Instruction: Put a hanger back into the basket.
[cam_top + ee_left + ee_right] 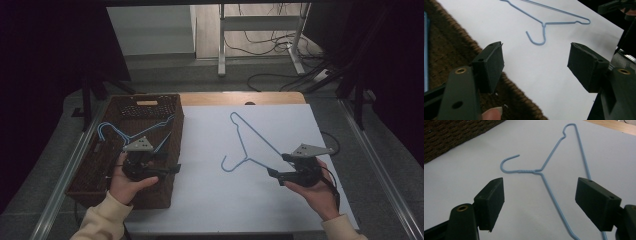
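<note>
Both hands hold their tools low, the left gripper (172, 169) and right gripper (277, 167) with jaws spread wide.

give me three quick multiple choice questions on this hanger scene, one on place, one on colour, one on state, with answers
1. Where does the loose hanger lie?
A. on the white sheet
B. inside the basket
C. on the floor

2. What colour is that hanger?
A. red
B. light blue
C. black

3. How does the right tool stand?
A. shut on the hanger
B. shut on nothing
C. open, jaws on either side of the hanger's wire

Answers:
1. A, it lies flat on the sheet, to the right of the basket in the high view.
2. B, the wire is light blue in all three views.
3. C, the right gripper view shows a wide gap between the jaws with the wire running through it, ungripped.
</note>
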{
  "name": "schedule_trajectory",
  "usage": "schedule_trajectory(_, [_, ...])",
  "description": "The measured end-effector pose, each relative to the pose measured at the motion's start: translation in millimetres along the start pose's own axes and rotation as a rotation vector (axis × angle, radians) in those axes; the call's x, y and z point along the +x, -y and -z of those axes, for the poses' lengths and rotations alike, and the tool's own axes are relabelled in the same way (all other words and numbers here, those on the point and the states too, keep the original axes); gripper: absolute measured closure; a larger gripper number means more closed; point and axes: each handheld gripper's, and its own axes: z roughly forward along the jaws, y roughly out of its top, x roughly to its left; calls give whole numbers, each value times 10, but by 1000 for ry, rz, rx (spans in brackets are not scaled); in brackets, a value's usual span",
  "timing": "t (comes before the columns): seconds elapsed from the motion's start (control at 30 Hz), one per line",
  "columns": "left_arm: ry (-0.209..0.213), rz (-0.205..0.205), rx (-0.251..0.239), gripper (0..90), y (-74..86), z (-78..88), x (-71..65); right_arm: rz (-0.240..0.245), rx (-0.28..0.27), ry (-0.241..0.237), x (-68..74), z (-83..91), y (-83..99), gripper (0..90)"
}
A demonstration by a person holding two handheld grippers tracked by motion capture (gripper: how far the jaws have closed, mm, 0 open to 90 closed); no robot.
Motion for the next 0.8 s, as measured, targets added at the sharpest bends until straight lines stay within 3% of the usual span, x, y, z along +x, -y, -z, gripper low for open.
schedule_trajectory(0.57, [18,-21,7,285,25,-58,-108,25,54,9,38,-116,5,261])
schedule_trajectory(0.8, [24,-29,20,286,22,-100,-133,38,170,85,-38,-219,69,378])
